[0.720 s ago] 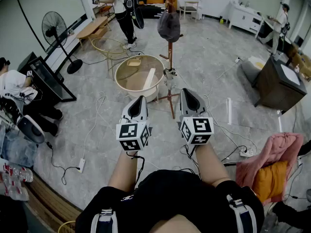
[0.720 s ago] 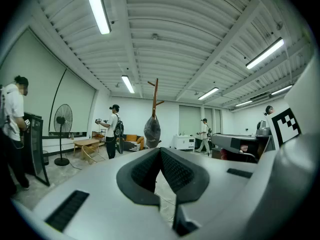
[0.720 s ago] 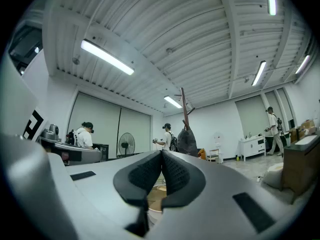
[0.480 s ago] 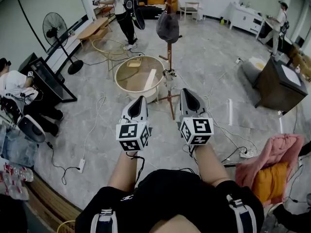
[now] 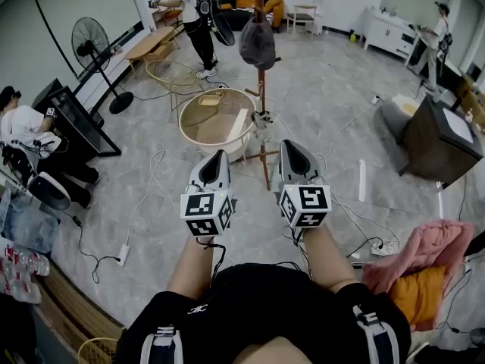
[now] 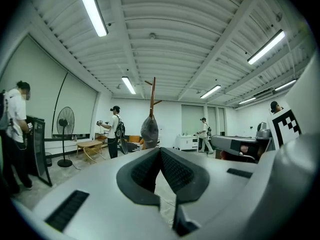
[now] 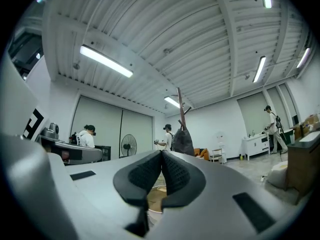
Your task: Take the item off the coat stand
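A dark grey bag hangs from a tall wooden coat stand ahead of me on the grey floor. The bag also shows in the left gripper view, and the bag in the right gripper view, still some way off. My left gripper and right gripper are held side by side in front of my body, both pointing at the stand. Both are shut, pads together at the tips, with nothing between them.
A round wooden table stands just left of the stand. A fan and a black panel are at the left, a dark cabinet at the right, pink and orange cloth near right. Cables cross the floor. People stand around the room.
The view has crept forward a little: the coat stand and bag sit slightly higher and nearer the left. Both grippers hold the same pose and stay shut.
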Action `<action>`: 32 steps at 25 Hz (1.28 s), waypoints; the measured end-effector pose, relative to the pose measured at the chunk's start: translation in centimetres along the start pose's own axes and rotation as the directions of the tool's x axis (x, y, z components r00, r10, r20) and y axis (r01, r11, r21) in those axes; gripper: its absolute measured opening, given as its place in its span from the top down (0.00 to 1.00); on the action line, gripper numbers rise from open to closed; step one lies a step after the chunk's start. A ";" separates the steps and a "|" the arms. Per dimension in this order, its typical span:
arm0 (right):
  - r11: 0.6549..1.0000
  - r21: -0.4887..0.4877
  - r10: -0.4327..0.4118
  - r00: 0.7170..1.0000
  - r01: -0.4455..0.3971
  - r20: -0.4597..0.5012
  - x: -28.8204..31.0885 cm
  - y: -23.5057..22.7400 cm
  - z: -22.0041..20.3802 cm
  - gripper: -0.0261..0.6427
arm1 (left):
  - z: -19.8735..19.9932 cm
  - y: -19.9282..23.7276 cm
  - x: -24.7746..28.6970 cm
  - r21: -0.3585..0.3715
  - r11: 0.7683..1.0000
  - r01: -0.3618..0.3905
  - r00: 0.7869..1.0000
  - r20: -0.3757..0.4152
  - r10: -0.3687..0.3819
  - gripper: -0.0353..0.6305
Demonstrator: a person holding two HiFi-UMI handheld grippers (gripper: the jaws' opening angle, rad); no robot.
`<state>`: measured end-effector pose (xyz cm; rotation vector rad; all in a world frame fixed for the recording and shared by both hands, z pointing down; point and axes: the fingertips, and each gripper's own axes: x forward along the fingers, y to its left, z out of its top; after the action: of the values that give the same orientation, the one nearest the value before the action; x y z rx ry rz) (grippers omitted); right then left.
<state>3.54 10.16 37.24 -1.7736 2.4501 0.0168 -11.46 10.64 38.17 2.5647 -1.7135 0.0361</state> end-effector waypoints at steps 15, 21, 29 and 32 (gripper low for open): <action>0.999 0.001 0.045 0.999 -0.045 -0.002 5.0 -6.3 -0.9 0.94 | -0.2 -2.4 7.9 0.002 1.000 -0.030 0.999 0.013 0.030 0.92; 0.999 -0.009 0.036 0.999 -0.036 0.009 12.0 -8.8 -2.0 0.94 | -0.8 0.0 15.3 0.009 1.000 -0.012 1.000 0.015 0.012 0.92; 1.000 -0.026 0.011 1.000 -0.011 0.000 27.4 -11.4 -2.3 0.94 | 1.7 7.7 29.3 0.016 0.999 0.030 0.999 0.022 -0.031 0.92; 1.000 -0.029 -0.009 1.000 0.009 0.014 33.8 -12.7 -2.0 0.94 | 2.8 10.9 35.1 0.025 0.998 0.052 0.998 0.025 -0.053 0.92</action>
<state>5.02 -25.97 36.60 -1.7904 2.4444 0.0645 -8.06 -26.07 37.54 2.6381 -1.6637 0.0220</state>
